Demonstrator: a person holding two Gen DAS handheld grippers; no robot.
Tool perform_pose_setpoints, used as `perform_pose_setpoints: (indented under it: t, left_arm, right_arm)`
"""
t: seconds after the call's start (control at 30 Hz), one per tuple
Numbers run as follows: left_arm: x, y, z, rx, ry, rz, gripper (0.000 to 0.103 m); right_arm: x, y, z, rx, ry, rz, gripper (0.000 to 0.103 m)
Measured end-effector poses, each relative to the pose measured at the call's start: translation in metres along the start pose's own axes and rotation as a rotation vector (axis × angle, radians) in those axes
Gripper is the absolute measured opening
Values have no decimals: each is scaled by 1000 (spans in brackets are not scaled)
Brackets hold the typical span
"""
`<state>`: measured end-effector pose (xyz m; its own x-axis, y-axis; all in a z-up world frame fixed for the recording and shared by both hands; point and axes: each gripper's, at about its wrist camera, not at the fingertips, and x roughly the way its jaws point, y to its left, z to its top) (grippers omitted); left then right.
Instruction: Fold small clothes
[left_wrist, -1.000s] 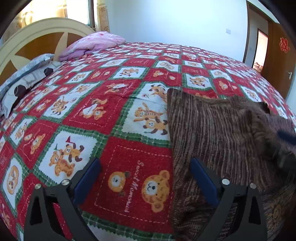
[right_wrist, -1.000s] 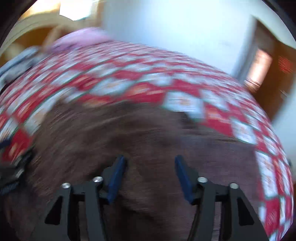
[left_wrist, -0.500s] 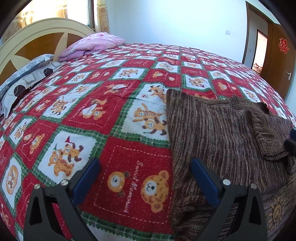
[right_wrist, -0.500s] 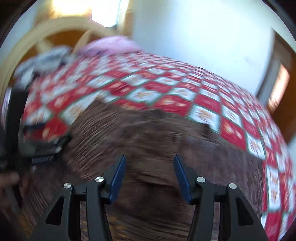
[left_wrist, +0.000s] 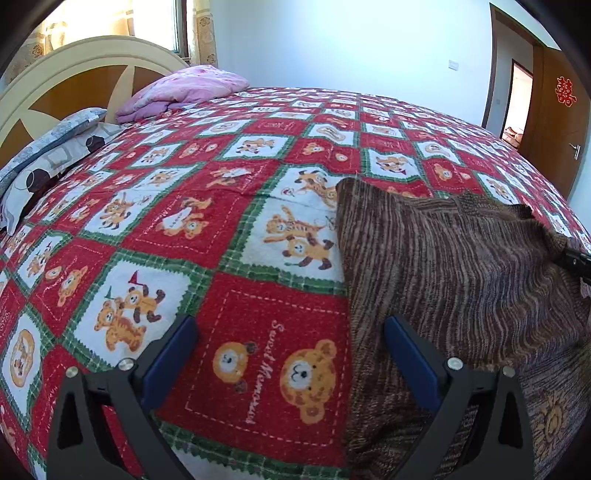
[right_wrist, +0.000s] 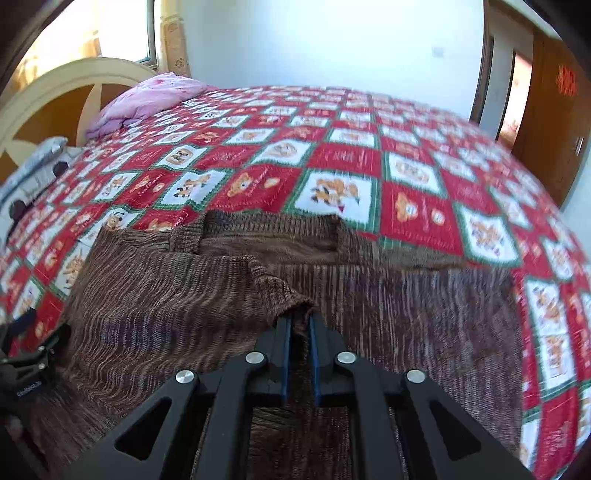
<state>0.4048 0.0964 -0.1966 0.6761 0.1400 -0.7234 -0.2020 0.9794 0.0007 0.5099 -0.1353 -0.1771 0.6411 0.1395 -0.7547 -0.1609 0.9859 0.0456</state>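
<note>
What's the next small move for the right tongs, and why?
Probably carry the pinched sleeve across the body and lay it flat. The right tongs are shut on the cuff of the brown striped knit sweater, its sleeve already lifted over the chest, while the left tongs hang open over the red teddy-bear blanket beside the sweater's edge.

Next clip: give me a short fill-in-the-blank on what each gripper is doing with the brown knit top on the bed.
1. The right gripper is ______ on a fold of the brown knit top.
2. The left gripper is ______, holding nothing.
3. The top lies on a red, white and green ______ printed with bears.
4. At the head of the bed sits a folded ______ quilt.

Missing words: shut; open; bedspread; pink
</note>
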Motion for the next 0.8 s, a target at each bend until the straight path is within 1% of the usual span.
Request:
perform_pose_setpoints:
  t: [0.03, 0.07, 0.1, 0.13, 0.2, 0.27, 0.3, 0.33, 0.37, 0.4, 0.47, 0.57, 0.63, 0.7, 0.8]
  left_arm:
    - [0, 0, 0, 1, 0, 1, 103]
    - [1, -1, 0, 3, 2, 4, 103]
    - [1, -1, 0, 4, 2, 5, 103]
    - [1, -2, 0, 4, 2, 6, 103]
    - [1, -1, 0, 2, 2, 4, 103]
    - [1, -1, 0, -1, 0, 6, 103]
    - [1, -1, 0, -2, -2, 13, 103]
    - [0, -2, 0, -3, -7, 32, 103]
    - [-1, -1, -1, -2, -12, 46, 103]
    - [-2, -1, -1, -2, -14, 57, 103]
    - [-1, 1, -1, -7, -8, 82, 103]
    - [-1, 5, -2, -30, -2, 123, 103]
    - [0, 6, -2, -34, 0, 133, 103]
    - [0, 5, -2, -28, -2, 143, 103]
    - [0, 5, -2, -26, 2, 162, 103]
  right_arm:
    - [-3, -4, -3, 28, -1, 38, 50]
    - [-7, -11, -5, 62, -5, 85, 56]
    - [-11, -17, -8, 97, 2, 131, 57]
    - [-15, -21, -12, 117, 14, 155, 57]
    - [-25, -28, -22, 138, 22, 179, 57]
    - [-32, -28, -33, 130, 49, 213, 48]
    - [-34, -25, -41, 120, 72, 245, 37]
    - [-34, -22, -46, 106, 89, 262, 33]
    - [-34, -16, -52, 81, 107, 255, 31]
    - [-33, -10, -58, 50, 111, 222, 22]
    - [-37, -4, -66, 13, 100, 204, 20]
    - [-41, -3, -64, -4, 119, 224, 20]
    - [-44, -11, -56, 21, 96, 236, 20]
    - [-45, -17, -42, 39, 46, 207, 20]
    - [-33, -16, -18, 58, 11, 206, 20]
